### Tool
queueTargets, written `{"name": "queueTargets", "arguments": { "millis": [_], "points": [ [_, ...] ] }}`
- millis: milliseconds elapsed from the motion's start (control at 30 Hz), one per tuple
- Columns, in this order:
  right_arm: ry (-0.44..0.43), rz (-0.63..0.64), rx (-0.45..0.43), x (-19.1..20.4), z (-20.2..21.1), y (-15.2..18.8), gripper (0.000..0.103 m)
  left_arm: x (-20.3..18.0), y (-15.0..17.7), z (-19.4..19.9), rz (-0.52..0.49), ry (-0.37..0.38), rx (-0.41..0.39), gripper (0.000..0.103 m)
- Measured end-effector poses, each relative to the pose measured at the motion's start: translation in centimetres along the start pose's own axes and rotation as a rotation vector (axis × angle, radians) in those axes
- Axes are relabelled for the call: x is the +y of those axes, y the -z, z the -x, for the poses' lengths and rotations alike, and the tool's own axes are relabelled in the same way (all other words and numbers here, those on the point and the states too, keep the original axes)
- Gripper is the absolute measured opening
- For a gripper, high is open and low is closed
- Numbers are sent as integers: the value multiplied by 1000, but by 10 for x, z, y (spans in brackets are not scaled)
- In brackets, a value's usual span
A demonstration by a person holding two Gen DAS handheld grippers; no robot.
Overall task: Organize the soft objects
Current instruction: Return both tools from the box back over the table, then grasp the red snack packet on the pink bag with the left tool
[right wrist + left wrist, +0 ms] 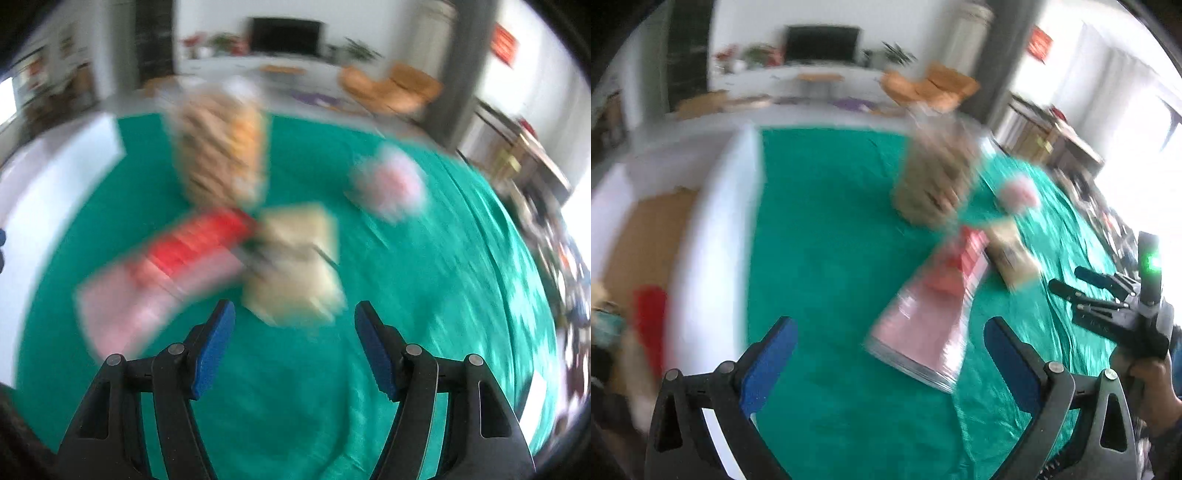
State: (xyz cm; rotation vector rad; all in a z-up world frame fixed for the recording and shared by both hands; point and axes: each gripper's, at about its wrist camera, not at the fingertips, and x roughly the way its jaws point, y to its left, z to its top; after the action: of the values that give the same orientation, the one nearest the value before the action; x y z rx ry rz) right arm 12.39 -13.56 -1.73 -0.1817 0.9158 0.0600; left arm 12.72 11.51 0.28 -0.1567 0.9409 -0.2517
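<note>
Both views are blurred by motion. On the green cloth [827,236] lies a pink and red flat packet [923,325] [159,280]. A beige packet [1015,254] [295,266] lies beside it. Behind them stands a tall tan bag [938,173] [221,155], with a small pink round bundle [1017,194] [388,184] to its right. My left gripper [890,332] is open just short of the pink packet's near end, with nothing between its blue pads. My right gripper [295,325] [1071,280] is open and empty just short of the beige packet.
A white box [713,258] stands at the cloth's left edge, with a brown inside and a red item [650,317] in it. A hand [1152,376] holds the right gripper at the right. Behind the table are a television [284,35], orange chairs [391,88] and shelves.
</note>
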Motion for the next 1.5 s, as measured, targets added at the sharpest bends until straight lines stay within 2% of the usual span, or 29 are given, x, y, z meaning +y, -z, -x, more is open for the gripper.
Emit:
{"name": "queueTargets", "arguments": {
  "millis": [67,133,233,300,433,567,800,933,1000,1067,1133,1167,1267,1367,1500],
  "points": [
    [34,-53,40,-26,-12,31,71,-16,9,-22,-36,13,32,100],
    [40,-100,53,-44,-18,53,71,-27,18,-42,-74,-16,60,100],
    [34,-168,43,-57,-26,74,71,-32,24,-57,-98,-38,82,100],
    [17,-215,0,-61,-20,83,74,-32,22,-64,-111,-60,95,100],
    [18,-188,-23,-57,-22,82,77,-32,18,-68,-134,-95,91,100],
    [-15,-185,-26,-61,-21,86,87,-39,12,-77,-158,-109,88,100],
    [-10,-185,-26,-59,-20,87,88,-74,-27,-104,-231,-107,53,98],
    [-10,-185,-26,-59,-21,87,88,-81,-49,-124,-231,-129,77,76],
    [-9,-185,-25,-59,-21,87,88,-82,-57,-135,-232,-131,99,73],
    [-9,-185,-25,-59,-21,87,88,-84,-60,-146,-242,-138,116,56],
    [-9,-185,-25,-59,-21,87,88,-84,-63,-155,-238,-119,142,45],
    [-9,-185,-25,-59,-21,87,88,-83,-65,-159,-233,-120,150,44],
    [-10,-185,-26,-59,-21,87,88,-83,-64,-156,-224,-130,130,25],
    [-9,-184,-26,-59,-21,87,88,-79,-58,-139,-190,-94,109,20],
    [-9,-185,-26,-59,-21,87,88,-62,-49,-103,-143,-76,63,19]
  ]
}}
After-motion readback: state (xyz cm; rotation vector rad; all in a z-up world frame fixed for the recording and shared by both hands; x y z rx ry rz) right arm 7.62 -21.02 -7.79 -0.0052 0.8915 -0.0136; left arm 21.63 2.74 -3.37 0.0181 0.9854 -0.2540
